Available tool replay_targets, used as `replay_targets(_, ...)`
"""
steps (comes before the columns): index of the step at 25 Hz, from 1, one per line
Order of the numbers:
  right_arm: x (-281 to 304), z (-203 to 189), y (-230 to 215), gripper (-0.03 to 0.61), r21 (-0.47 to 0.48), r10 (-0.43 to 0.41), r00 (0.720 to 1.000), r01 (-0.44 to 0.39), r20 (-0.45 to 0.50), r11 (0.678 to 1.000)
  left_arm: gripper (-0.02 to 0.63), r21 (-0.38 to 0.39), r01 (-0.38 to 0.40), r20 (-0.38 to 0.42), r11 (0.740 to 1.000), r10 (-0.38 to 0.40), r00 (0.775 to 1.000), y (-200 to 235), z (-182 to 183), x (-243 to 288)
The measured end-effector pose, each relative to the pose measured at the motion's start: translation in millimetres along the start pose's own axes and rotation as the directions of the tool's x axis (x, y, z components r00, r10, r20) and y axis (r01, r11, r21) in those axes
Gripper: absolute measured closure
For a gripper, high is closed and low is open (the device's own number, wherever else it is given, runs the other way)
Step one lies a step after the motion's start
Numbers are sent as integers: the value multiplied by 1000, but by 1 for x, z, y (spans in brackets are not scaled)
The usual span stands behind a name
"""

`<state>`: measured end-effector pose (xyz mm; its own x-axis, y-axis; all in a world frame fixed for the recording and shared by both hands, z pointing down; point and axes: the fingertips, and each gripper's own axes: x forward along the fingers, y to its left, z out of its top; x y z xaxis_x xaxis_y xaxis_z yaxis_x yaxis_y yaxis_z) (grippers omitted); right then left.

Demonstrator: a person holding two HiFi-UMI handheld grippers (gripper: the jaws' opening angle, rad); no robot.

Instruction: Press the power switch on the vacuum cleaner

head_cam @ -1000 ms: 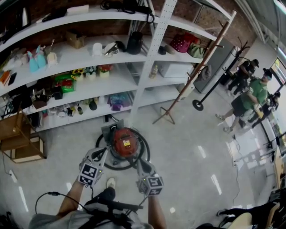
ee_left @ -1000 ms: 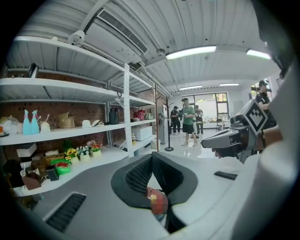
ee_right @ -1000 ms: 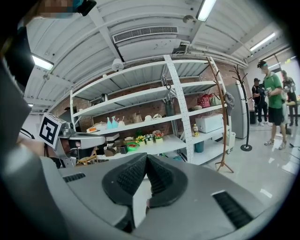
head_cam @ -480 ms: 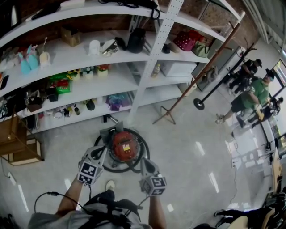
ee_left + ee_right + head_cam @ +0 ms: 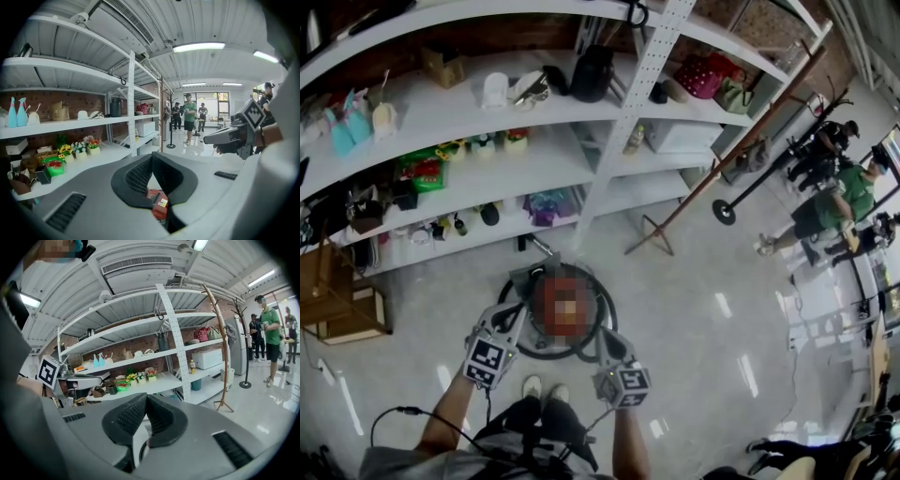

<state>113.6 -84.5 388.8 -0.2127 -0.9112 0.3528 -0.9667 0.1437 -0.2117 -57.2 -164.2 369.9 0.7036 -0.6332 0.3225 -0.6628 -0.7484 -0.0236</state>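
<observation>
The person's white shoes [image 5: 532,385] stand side by side on the pale glossy floor [image 5: 694,309], right under the camera. Just ahead, the left gripper [image 5: 512,309] and right gripper [image 5: 602,336] are held out near each other. Each has its jaws closed tip to tip, with nothing between them. The vacuum cleaner [image 5: 159,204] sits on the floor directly beyond and between the two tools. Its red body shows in the gap under the left gripper's closed pads, and neither gripper can be seen touching it. Its power switch cannot be made out. A black hose [image 5: 558,354] curls in a ring around the machine. Left of it, a wooden crate [image 5: 337,300] stands against the wall. Behind the vacuum cleaner run long white shelves [image 5: 572,155] with spray bottles, small flower pots, bags and boxes on them. A wooden coat rack [image 5: 731,150] stands to the right of the shelves. Farther off on the right, several people [image 5: 839,197] stand together.
</observation>
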Motion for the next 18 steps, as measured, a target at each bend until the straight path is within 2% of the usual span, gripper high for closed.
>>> replay_targets(6, 23, -9, -2, 568, 15, 30, 999, -30, -26, 999, 607, -20, -21, -44, 1000, 20, 999, 7, -20, 12)
replay_targets(13, 50, -39, -19, 568, 28, 80, 995, -79, -65, 997, 607, -61, -46, -78, 997, 41, 996, 10, -51, 38)
replay_targets(18, 62, -59, -35, 567, 56, 76, 992, -70, -100, 996, 607, -71, -38, -83, 997, 33, 996, 5, -68, 60)
